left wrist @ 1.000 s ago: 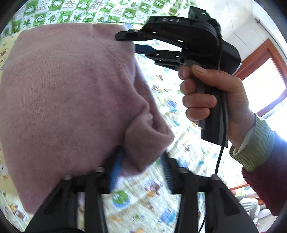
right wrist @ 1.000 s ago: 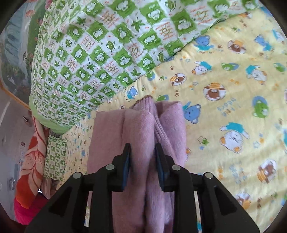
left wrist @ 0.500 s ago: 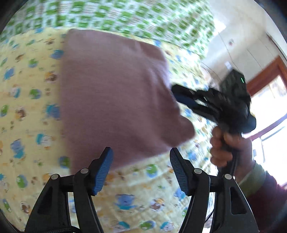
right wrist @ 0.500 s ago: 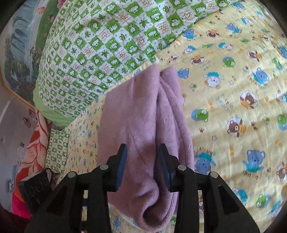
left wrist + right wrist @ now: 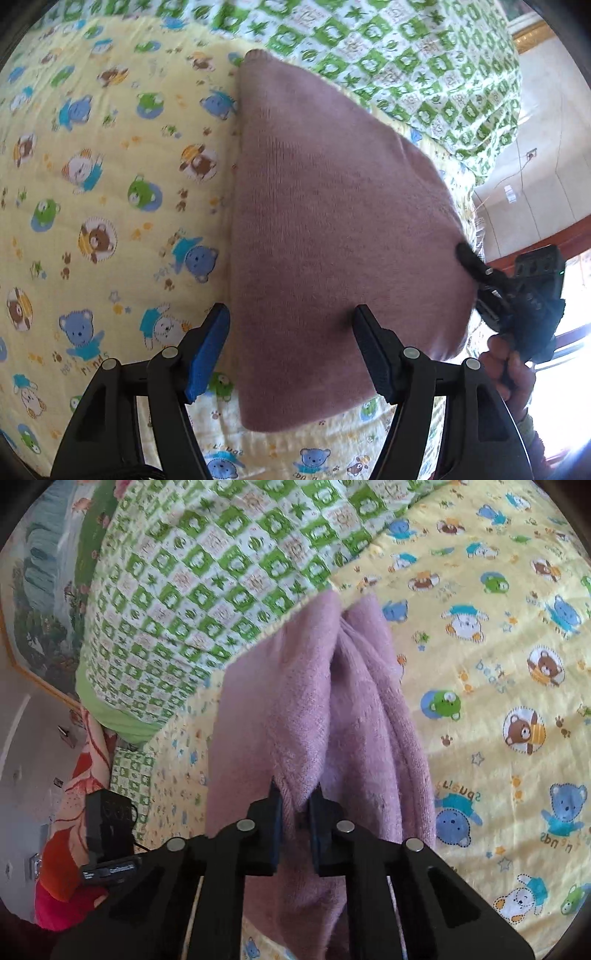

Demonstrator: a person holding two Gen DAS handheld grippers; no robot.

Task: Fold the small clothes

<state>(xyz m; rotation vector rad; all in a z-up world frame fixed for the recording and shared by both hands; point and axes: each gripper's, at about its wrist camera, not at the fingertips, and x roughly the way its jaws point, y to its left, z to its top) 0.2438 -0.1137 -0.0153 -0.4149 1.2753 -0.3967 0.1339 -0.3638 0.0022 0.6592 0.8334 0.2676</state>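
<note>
Pink knit garment [image 5: 332, 229] lies folded on the yellow bear-print sheet [image 5: 96, 206], and we see it as a broad flat panel running from the near edge of the left wrist view up to the far green-and-white checked quilt [image 5: 424, 59]. In the right wrist view the same garment [image 5: 295, 701] shows doubled layers with a deep crease down its middle, its far tip touching the quilt [image 5: 207, 579], sheet [image 5: 498, 672] to its right.

Largest first: sheet, then quilt at the far side, then the garment, then our tools.

Our left gripper [image 5: 291, 343] stands wide, jaws well apart, the blue-padded left finger just beside the garment's left edge and the right finger over the cloth; nothing is pinched between them.

Our right gripper [image 5: 295, 805] is narrow and clamped on a fold of the garment near its near end, cloth bunched between the pads. From the left wrist view the right gripper [image 5: 476, 266] sits at the garment's right edge, held by our right hand [image 5: 513, 373]; its pads are hidden by cloth there.

A red floral cloth [image 5: 74, 805] lies at the near left of the right wrist view. A wooden window frame [image 5: 535, 240] shows far right.
</note>
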